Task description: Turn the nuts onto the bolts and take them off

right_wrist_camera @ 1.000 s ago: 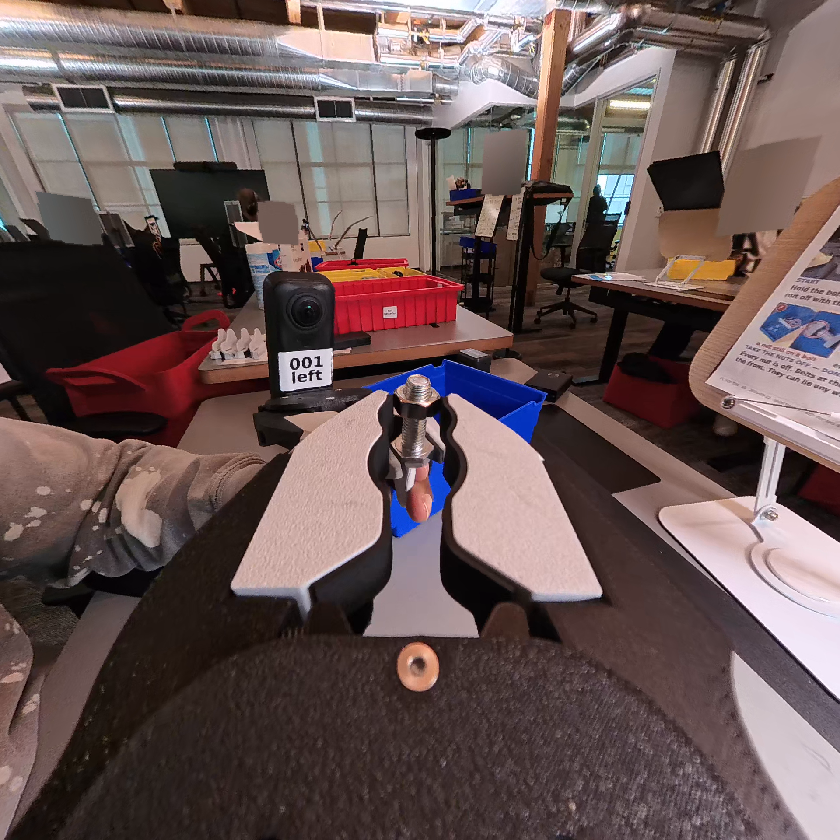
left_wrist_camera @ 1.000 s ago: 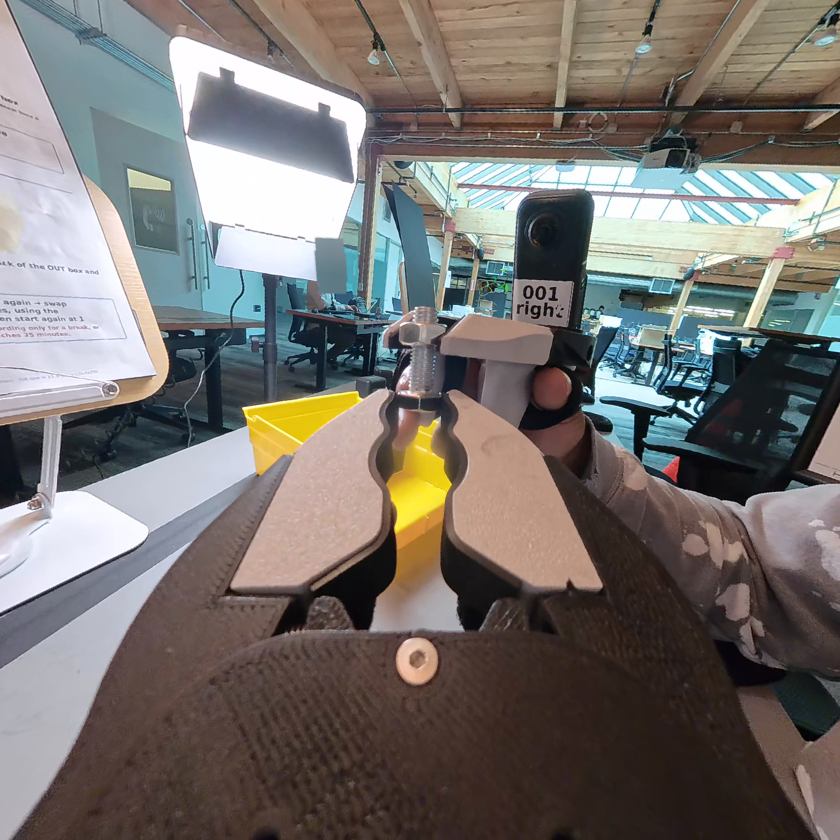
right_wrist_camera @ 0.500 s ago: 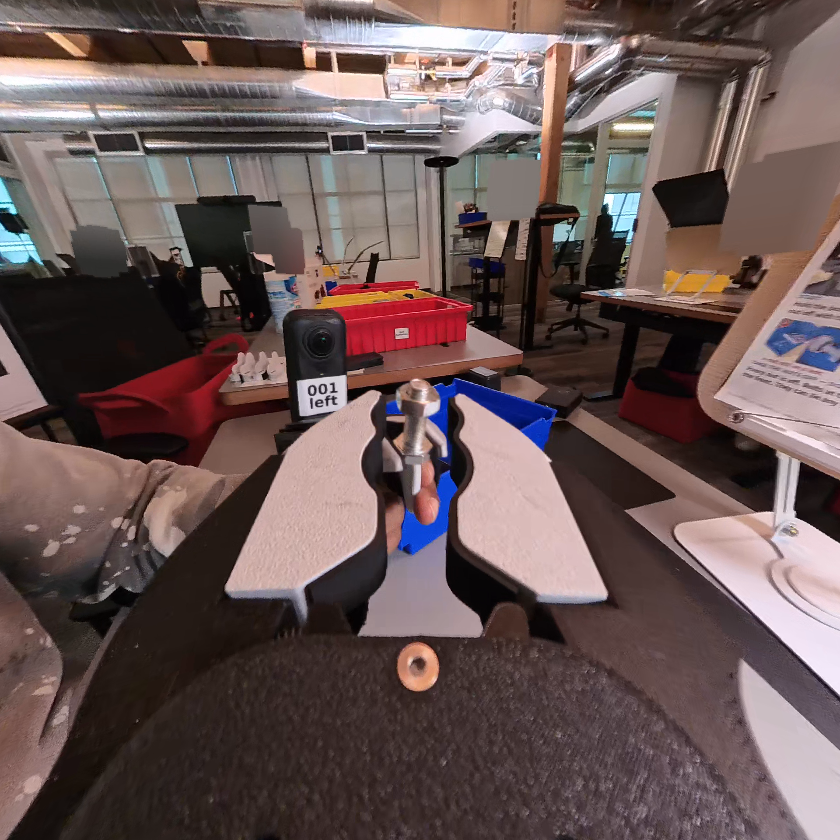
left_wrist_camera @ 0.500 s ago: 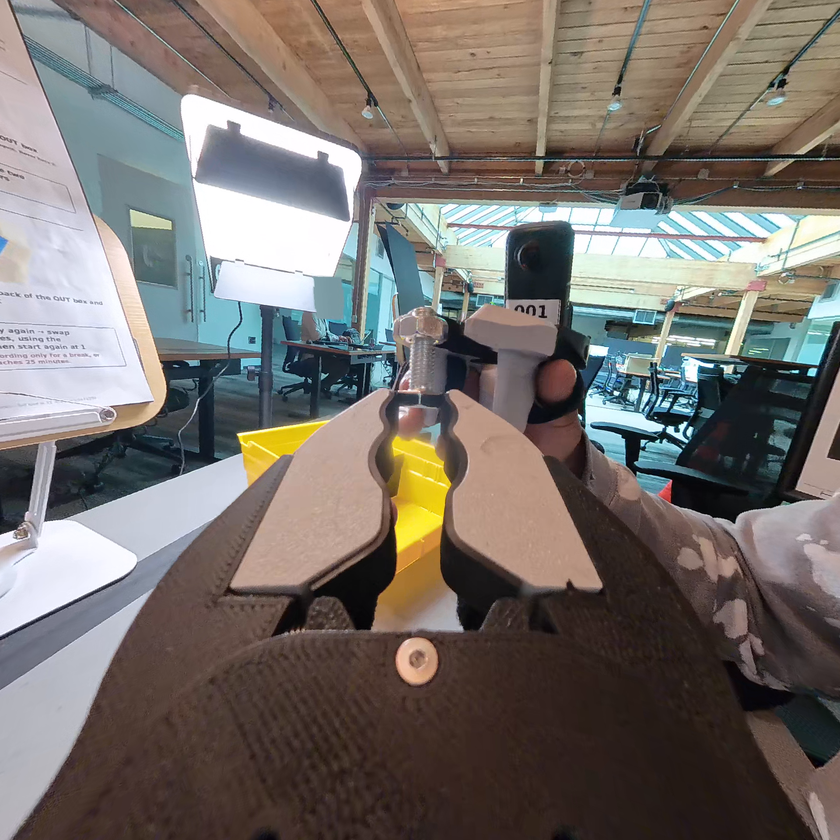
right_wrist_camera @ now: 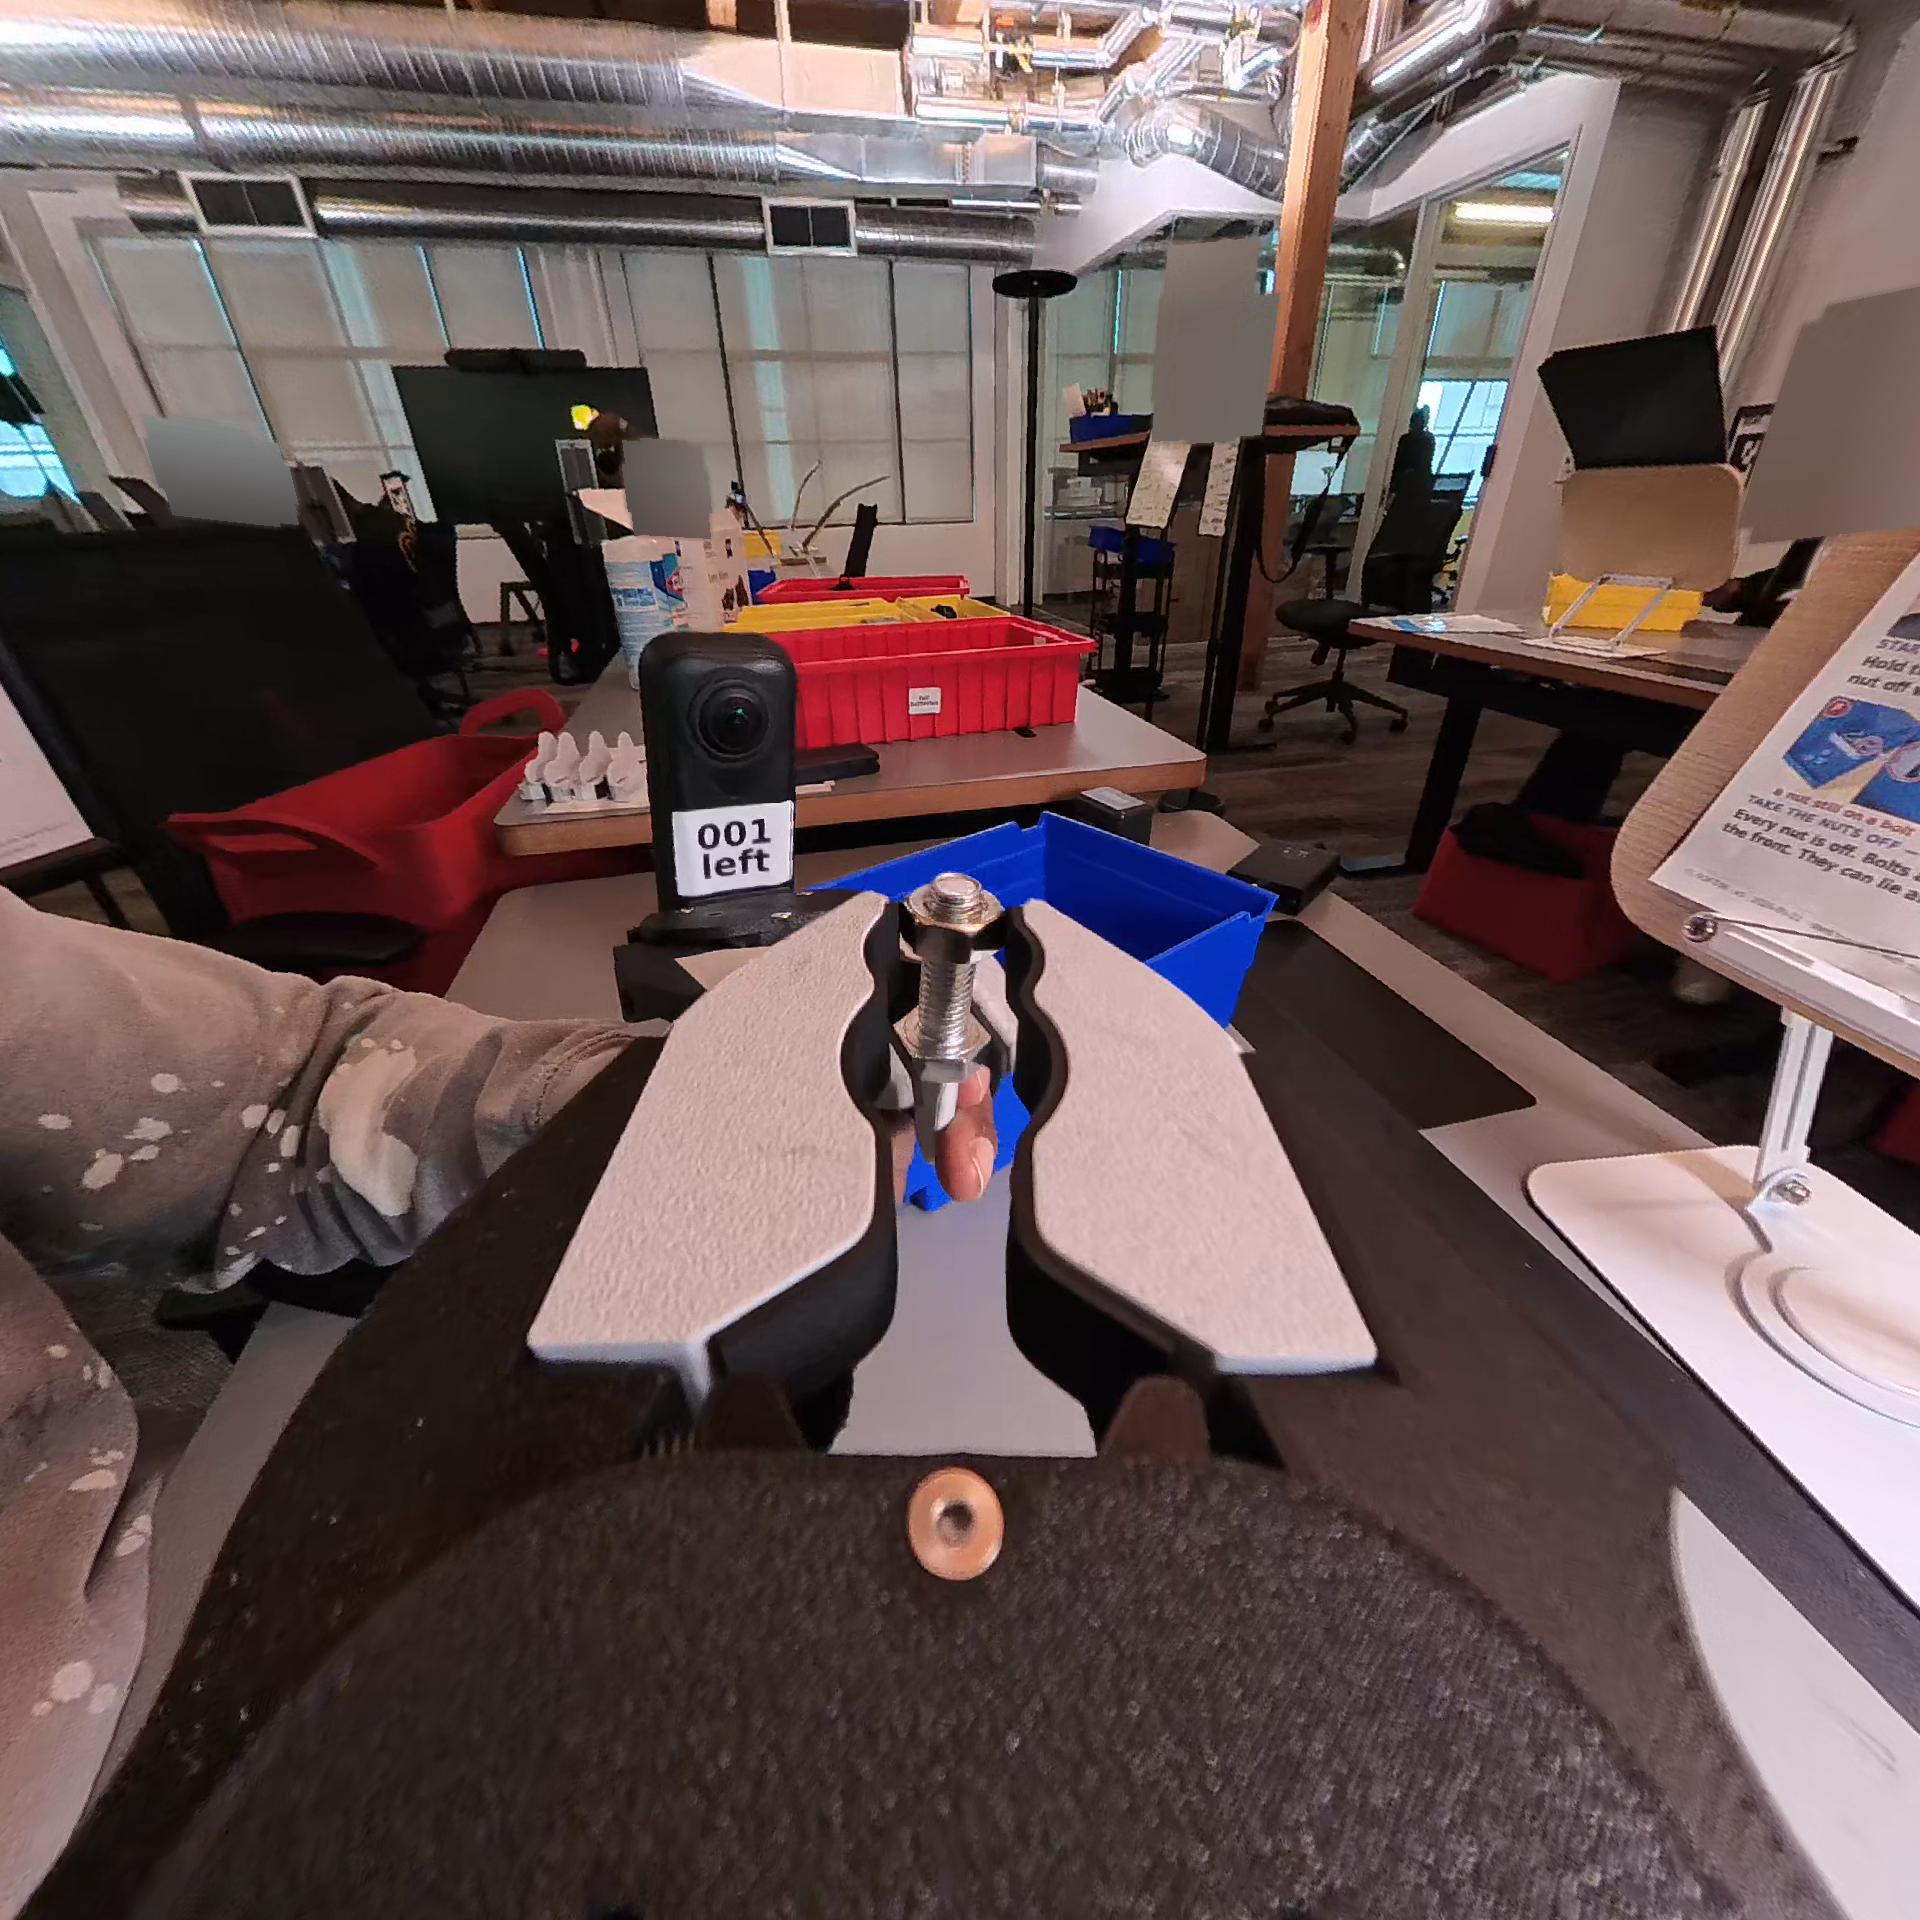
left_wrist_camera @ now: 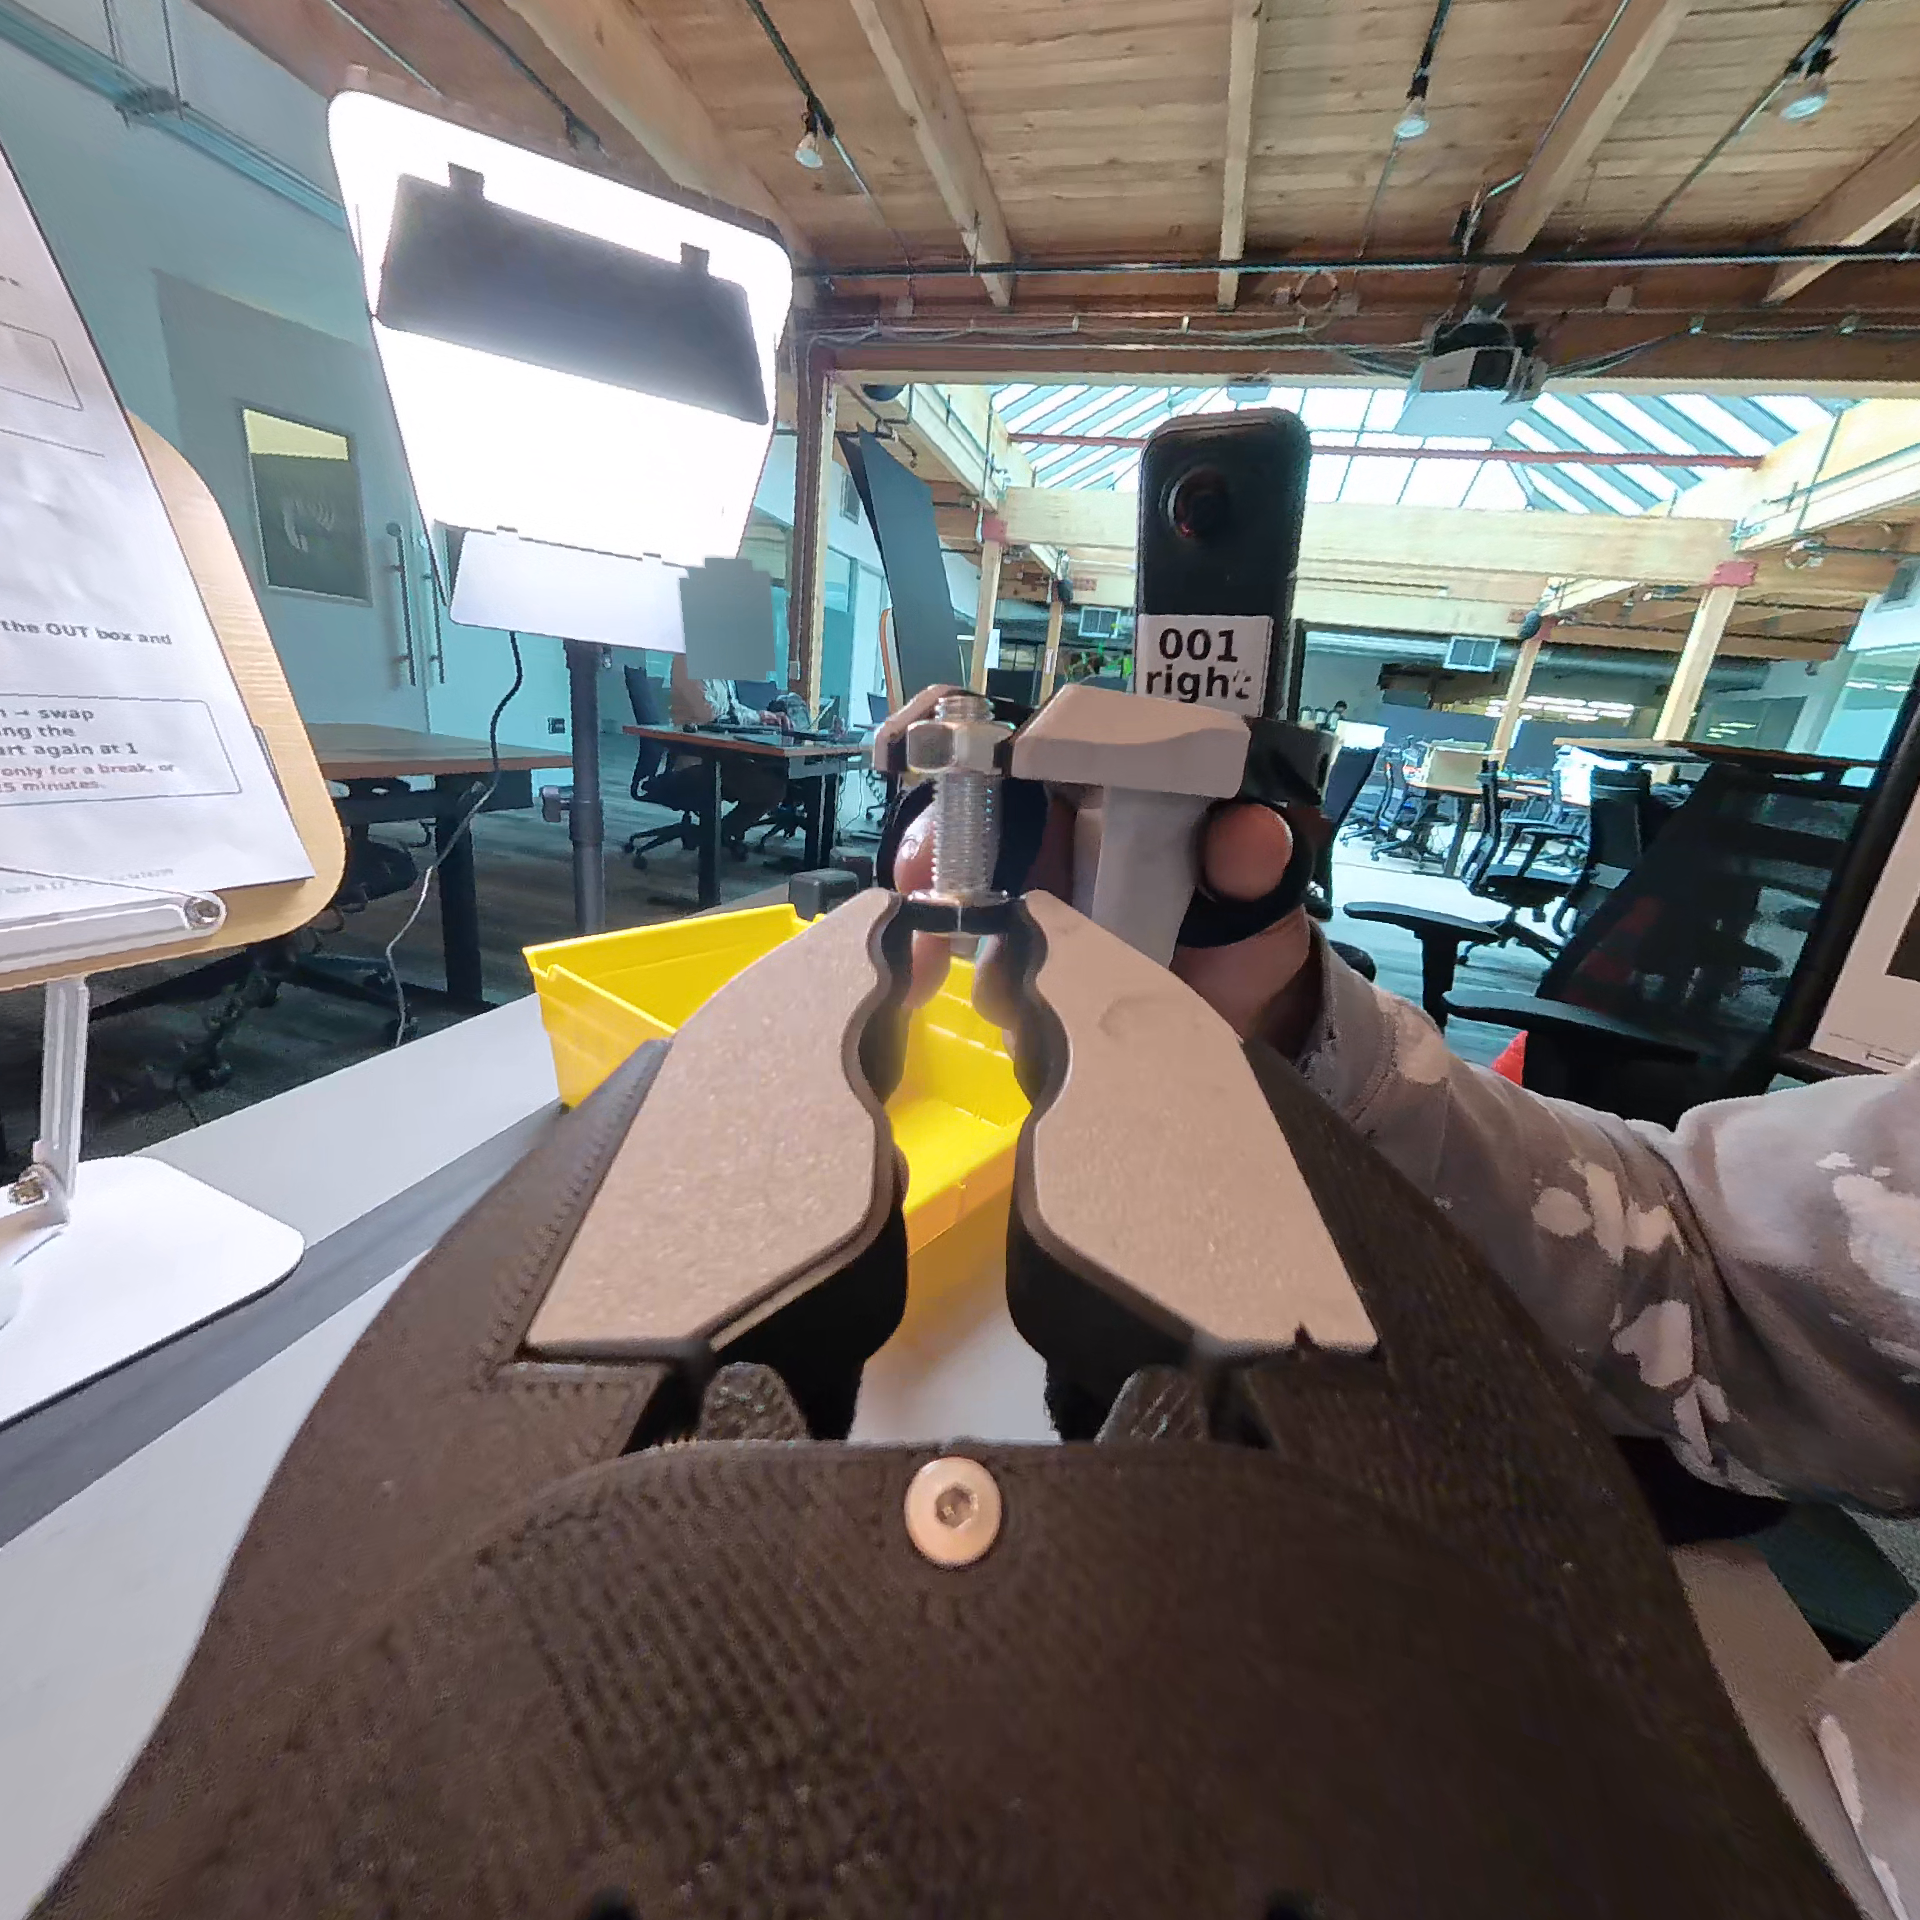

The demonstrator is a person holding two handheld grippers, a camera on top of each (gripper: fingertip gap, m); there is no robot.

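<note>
Left gripper (left_wrist_camera: 954, 914): its tips are pinched on the hex head at the bottom of a steel bolt (left_wrist_camera: 958, 831), so the threaded shank stands upright and cannot spin.
Right gripper (right_wrist_camera: 951, 920): its tips are clamped on the nut (right_wrist_camera: 951, 906) near the top end of the same bolt; in the left wrist view this gripper reaches in from the right side, with a person's hand (left_wrist_camera: 1236, 894) wrapped round its handle.
Why two grips: one end is held fixed and the other is free to turn, which, I judge, is what lets the nut travel along the thread.
Bolt and nut: both are held in the air between the two grippers, above the table (left_wrist_camera: 312, 1153). The nut sits close to the tip of the thread, so few threads look engaged.
Stage: I cannot tell whether the nut is going on or coming off.
Yellow bin (left_wrist_camera: 623, 987): open, on the table just behind the left gripper, likely within reach for parts.
Blue bin (right_wrist_camera: 1143, 894): open, on the table beyond the right gripper.
Instruction stand (left_wrist_camera: 135, 727): a paper sheet on a wooden board, propped upright at the table's edge so it can be read while working.
Risk: a nut this near the end could drop off if the grip slips.
</note>
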